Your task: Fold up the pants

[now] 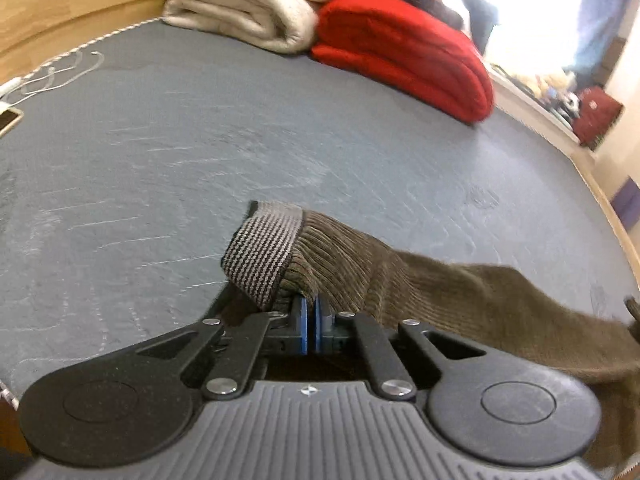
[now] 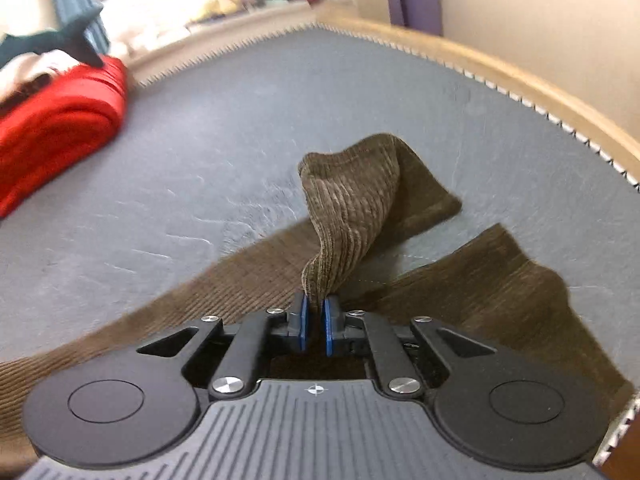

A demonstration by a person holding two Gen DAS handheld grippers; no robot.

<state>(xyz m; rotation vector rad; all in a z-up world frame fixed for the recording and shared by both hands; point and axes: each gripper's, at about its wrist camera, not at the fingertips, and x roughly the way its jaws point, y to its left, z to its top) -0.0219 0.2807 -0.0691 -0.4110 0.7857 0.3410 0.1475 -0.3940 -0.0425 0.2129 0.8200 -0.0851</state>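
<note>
Pinching the waistband of the pants (image 1: 400, 276) in our left gripper (image 1: 311, 320) at lower centre, we held a leg fold in the right gripper (image 2: 315, 322) (both clamped on corduroy), the garment's length stretching between them over the bed (image 1: 200, 140).
</note>
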